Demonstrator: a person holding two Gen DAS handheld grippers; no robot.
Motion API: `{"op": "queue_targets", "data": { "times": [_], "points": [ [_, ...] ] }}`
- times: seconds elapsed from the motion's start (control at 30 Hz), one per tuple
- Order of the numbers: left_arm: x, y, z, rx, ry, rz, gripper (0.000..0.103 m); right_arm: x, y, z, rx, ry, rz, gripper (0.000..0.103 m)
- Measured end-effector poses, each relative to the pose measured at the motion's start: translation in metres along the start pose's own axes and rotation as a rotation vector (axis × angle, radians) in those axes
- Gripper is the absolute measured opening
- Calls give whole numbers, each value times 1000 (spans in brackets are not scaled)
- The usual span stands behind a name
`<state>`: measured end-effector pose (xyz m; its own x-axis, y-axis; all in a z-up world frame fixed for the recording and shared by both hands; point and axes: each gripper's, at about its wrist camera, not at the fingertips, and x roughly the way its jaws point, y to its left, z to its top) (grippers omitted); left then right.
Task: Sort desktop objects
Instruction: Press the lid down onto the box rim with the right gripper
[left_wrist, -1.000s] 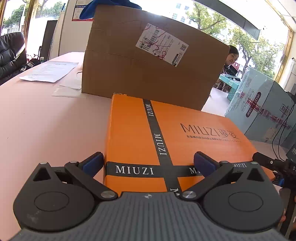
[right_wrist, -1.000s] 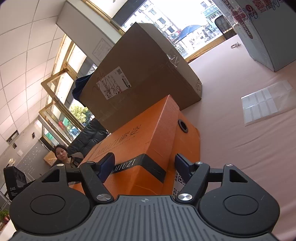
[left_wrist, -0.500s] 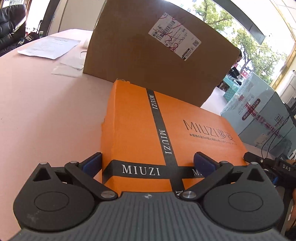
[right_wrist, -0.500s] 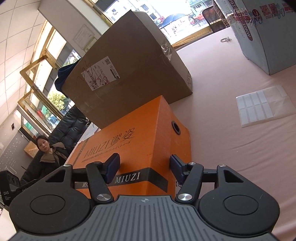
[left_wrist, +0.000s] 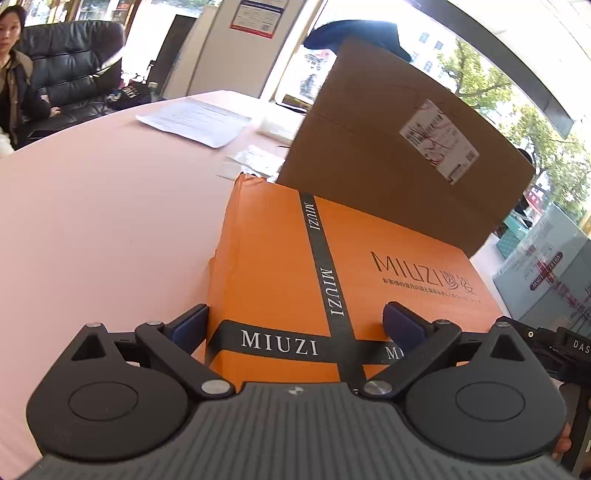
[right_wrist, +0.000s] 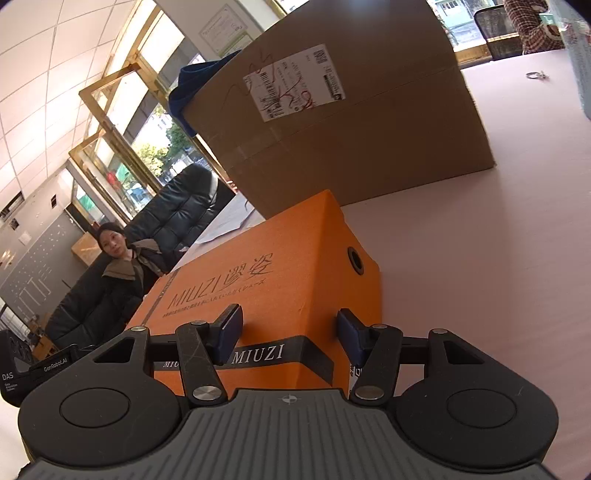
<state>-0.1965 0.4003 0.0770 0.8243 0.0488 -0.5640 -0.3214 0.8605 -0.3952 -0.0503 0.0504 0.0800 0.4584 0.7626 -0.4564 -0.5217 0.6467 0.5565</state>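
An orange MIUZI shoebox (left_wrist: 280, 266) with black ribbon bands lies on the pink table (left_wrist: 92, 221), close in front of a big brown cardboard carton (left_wrist: 388, 155). My left gripper (left_wrist: 295, 326) is open wide across the box's near left corner, with one pad by the left side and the other over the lid. In the right wrist view the same orange box (right_wrist: 266, 295) fills the middle. My right gripper (right_wrist: 288, 332) is open astride its near right corner. One pad sits over the lid; the other is beside the end face with the round hole.
The carton (right_wrist: 351, 140) has a blue cloth on top. Behind it lie papers (left_wrist: 195, 122) and plastic sleeves. A pale blue carton (left_wrist: 546, 280) stands at the right. A person (right_wrist: 110, 280) sits by a black chair beyond the table. Bare pink table (right_wrist: 480, 258) stretches right.
Both views have swung left while the orange box kept its place between the fingers; it now sits nearer the carton's left end. The right fingers have narrowed a little.
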Motion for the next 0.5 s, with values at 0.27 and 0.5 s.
{"op": "queue_targets", "data": {
  "times": [0.27,0.5],
  "points": [
    [-56,101,11,-130,-95,172,99,77,72,-8,-80,84,106,53],
    [-88,161,17,-186,-155,265,99,144,136,-17,-144,151,196,53]
  ]
}}
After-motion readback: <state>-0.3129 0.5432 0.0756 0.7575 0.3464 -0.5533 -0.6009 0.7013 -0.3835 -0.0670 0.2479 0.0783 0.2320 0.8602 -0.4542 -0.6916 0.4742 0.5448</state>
